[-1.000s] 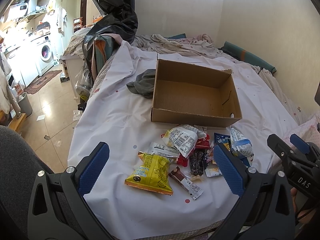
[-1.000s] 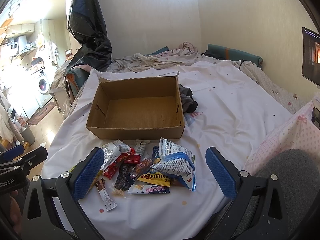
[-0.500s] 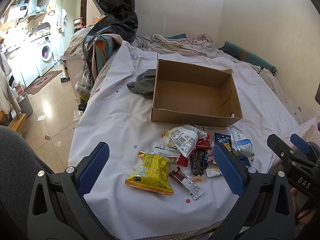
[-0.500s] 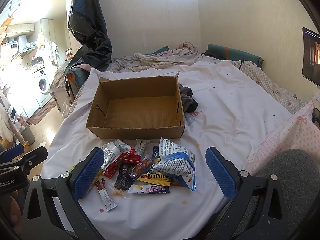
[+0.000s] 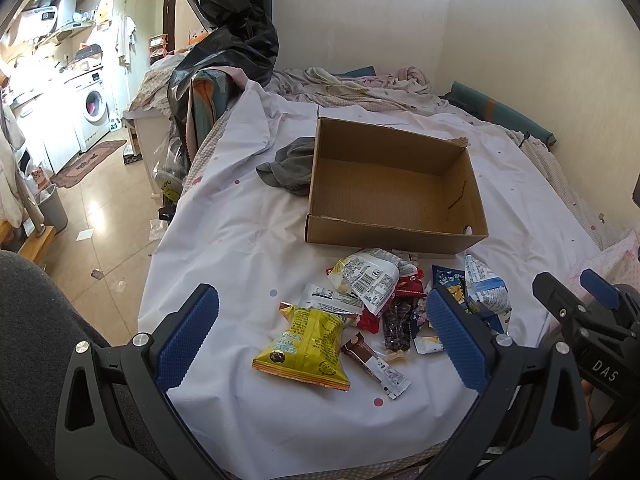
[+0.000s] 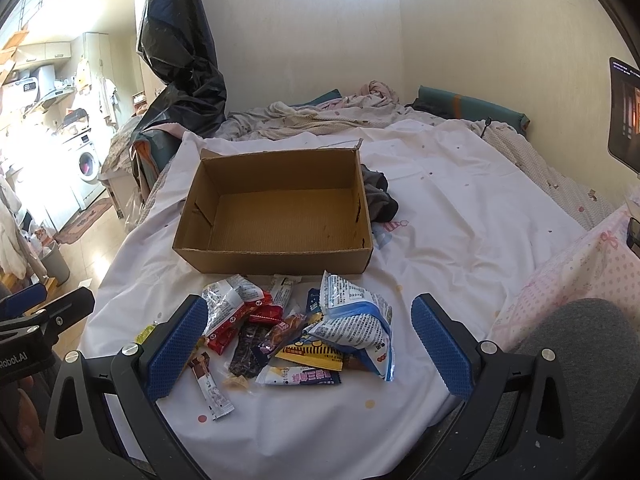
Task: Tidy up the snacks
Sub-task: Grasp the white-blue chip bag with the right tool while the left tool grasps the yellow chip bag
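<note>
Snack pile (image 6: 296, 332) is just lying loose on the white sheet (image 5: 232, 248), right ahead of both grippers, yellow chip bag (image 5: 306, 344) nearest the left gripper (image 5: 324, 340), empty cardboard box (image 6: 280, 216) just beyond it, and both left and right gripper (image 6: 306, 348) are spread wide, holding nothing.

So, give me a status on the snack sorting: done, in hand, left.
Done: nothing; the brown cardboard box holds no snacks. In hand: nothing; the left hand-held gripper and right hand-held gripper are both open above the white sheet. Left: the whole pile, including the yellow snack bag and blue-and-white printed bag.
</note>
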The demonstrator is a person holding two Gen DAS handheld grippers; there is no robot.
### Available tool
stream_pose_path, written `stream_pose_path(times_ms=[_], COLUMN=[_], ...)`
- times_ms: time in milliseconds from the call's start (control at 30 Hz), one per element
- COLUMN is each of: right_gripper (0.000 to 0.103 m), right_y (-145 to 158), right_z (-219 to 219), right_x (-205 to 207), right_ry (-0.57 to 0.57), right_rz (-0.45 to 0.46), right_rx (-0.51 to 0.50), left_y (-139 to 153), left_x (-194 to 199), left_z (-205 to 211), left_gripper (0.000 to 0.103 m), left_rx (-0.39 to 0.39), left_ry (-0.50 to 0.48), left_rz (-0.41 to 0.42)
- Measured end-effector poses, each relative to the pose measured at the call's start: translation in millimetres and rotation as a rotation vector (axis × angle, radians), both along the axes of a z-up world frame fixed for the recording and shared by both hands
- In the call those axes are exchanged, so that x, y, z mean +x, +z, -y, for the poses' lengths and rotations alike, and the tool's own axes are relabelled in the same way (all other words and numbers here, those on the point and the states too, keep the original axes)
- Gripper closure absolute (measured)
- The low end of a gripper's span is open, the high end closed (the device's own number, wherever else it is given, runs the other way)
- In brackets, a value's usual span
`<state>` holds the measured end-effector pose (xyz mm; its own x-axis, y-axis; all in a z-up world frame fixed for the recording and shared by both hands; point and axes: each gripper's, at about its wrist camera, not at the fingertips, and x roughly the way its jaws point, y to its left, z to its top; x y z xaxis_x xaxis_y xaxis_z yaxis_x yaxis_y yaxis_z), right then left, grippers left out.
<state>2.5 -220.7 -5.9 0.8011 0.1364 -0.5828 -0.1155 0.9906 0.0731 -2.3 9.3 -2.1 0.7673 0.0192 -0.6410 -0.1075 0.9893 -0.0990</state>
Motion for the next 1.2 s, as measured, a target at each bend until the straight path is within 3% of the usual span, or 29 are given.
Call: stream_pose_path(times_ms=[767, 900, 1033, 1200], right_gripper=[0.000, 0.000, 0.000, 0.000], right_y=[-5, -7, -13, -26], right_z=[6, 12, 27, 50], right_x=[11, 22, 51, 93], right_ry=[-0.006, 0.003, 0.013, -0.036], right_rz=[-0.065, -0.124, -0.252, -0.372], right_rx=[0.041, 0.083, 0.156, 0.190], left_y=[-2, -6, -9, -11], left_x=[3, 13, 36, 55], left_z=[1, -2, -2, -4], left_gripper=[0.000, 0.000, 0.000, 0.000], left_rx=[0.000, -0.010, 0.020, 0.020], left_ry=[0.002, 0.003, -0.005, 0.002], left_rz=[-0.015, -0.071, -0.154, -0.190])
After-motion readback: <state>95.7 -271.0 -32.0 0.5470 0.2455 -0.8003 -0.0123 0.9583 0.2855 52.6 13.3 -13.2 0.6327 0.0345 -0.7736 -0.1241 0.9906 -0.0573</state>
